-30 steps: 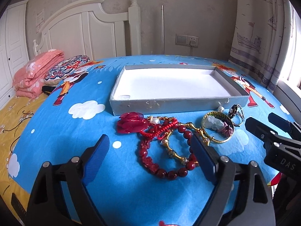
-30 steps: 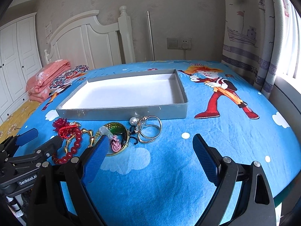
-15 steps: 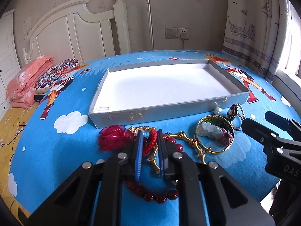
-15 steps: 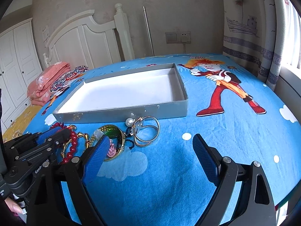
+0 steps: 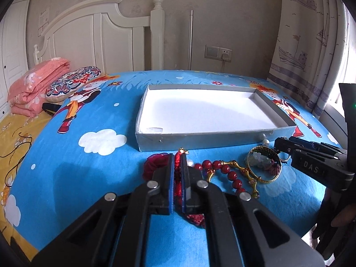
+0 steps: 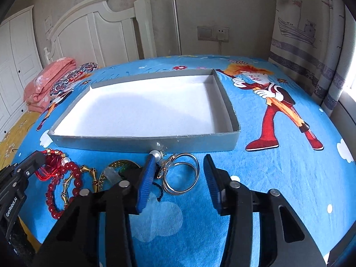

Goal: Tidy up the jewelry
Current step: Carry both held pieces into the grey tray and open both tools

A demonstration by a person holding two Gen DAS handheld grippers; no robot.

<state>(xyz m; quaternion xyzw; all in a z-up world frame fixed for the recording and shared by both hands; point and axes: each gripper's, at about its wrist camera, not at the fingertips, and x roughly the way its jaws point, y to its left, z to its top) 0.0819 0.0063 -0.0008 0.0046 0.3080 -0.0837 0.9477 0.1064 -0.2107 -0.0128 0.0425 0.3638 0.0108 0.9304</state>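
Jaws that stood wide a second ago have drawn in on both sides. The left gripper [image 5: 177, 162] has pinched shut on the red cord [image 5: 177, 155] of the bead bracelet [image 5: 224, 170], which trails over the blue bedspread [image 5: 93, 178]. The right gripper [image 6: 178, 173] has just been closing and now stands half open, its pads either side of the silver rings [image 6: 181, 173] without pressing them. All the jewelry lies just before the grey tray [image 6: 142, 142].

At ten o'clock I see a folded pink quilt [image 5: 36, 84] beside a patterned cushion [image 5: 73, 83]; curtains [image 5: 311, 44] at two.
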